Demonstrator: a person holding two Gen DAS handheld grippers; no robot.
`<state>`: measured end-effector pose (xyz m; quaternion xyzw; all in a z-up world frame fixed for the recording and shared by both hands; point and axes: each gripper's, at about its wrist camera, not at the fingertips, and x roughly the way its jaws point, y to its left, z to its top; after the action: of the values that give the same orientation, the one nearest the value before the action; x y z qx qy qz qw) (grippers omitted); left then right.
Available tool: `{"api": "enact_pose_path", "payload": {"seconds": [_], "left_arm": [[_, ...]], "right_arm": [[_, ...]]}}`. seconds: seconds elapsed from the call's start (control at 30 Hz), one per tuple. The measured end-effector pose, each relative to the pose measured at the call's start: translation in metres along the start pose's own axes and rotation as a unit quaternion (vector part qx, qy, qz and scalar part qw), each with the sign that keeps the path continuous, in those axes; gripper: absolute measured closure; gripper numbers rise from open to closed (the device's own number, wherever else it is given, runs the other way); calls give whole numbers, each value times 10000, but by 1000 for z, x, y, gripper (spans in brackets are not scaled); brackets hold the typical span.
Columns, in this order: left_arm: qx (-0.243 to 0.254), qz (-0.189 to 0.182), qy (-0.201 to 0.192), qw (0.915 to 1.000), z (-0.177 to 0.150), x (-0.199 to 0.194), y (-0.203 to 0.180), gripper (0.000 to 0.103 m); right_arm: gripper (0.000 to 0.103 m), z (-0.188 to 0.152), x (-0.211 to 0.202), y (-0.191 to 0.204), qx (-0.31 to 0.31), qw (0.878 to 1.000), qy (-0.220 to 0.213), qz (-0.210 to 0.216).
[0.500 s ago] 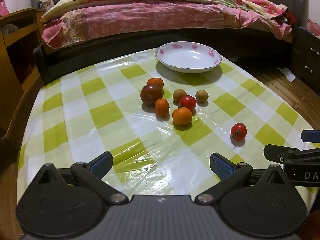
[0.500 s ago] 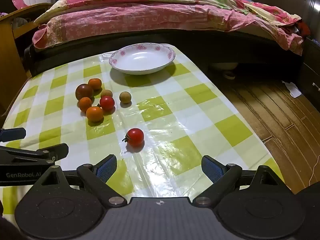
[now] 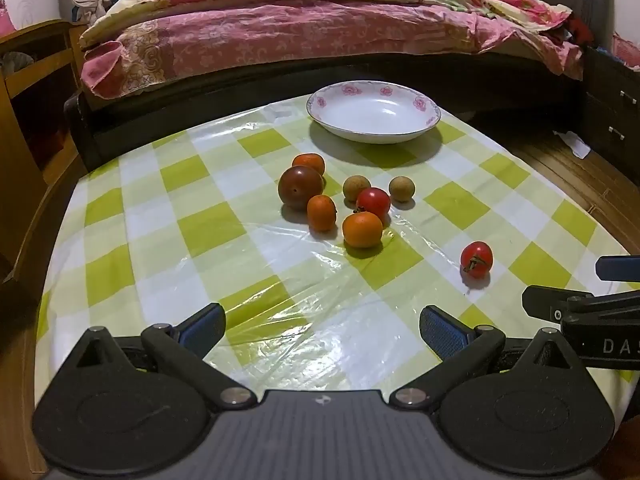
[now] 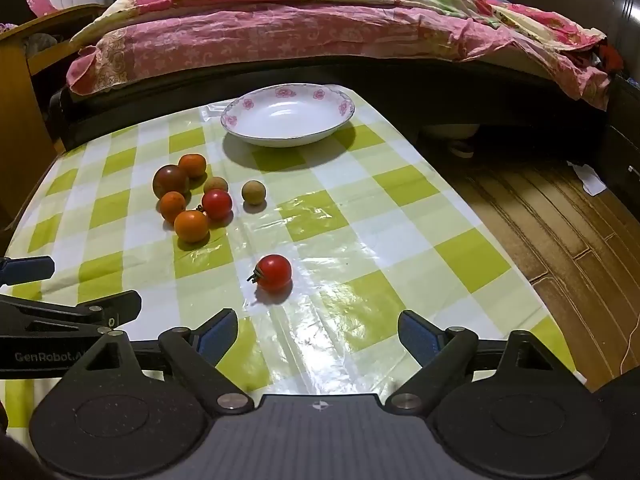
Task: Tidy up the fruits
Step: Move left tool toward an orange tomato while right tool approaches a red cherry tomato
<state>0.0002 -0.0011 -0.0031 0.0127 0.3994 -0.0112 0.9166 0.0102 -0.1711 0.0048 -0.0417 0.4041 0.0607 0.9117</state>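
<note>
Both claws released: left claw (image 3: 322, 326), right claw (image 4: 318, 330) above table (image 4: 360, 208); lone tomato (image 4: 273, 272) ahead, white bowl (image 4: 288, 120) empty.

Glossy plastic tablecloth (image 3: 224, 232), seemingly ceramic bowl (image 3: 374, 114)

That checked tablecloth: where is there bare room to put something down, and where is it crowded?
Bare cloth lies left of the dark plum, and in front between the fruit cluster and the left fingers. The right side past the lone tomato is clear to the table edge. The empty plate is free inside. It is crowded mid-table, where seven fruits bunch together.
</note>
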Motion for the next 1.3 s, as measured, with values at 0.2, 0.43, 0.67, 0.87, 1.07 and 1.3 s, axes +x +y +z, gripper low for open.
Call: {"api": "enact_pose_path", "payload": {"seconds": [0.2, 0.43, 0.67, 0.87, 1.07, 1.3], "left_arm": [[41, -7, -3, 10000, 0, 0, -1, 0], [48, -10, -3, 10000, 1, 1, -2, 0], [73, -39, 2, 10000, 2, 2, -4, 0], [63, -39, 3, 10000, 1, 2, -4, 0], [63, -49, 9, 10000, 2, 3, -5, 0], [100, -85, 19, 9999, 1, 6, -6, 0]], "right_arm": [[21, -1, 1, 0, 7, 10000, 11, 13], [23, -1, 2, 0, -3, 10000, 37, 20], [24, -1, 4, 1, -4, 10000, 74, 20], [25, 0, 5, -1, -5, 9999, 98, 29], [26, 0, 8, 1, -8, 9999, 136, 42], [30, 0, 10, 3, -5, 9999, 163, 52]]}}
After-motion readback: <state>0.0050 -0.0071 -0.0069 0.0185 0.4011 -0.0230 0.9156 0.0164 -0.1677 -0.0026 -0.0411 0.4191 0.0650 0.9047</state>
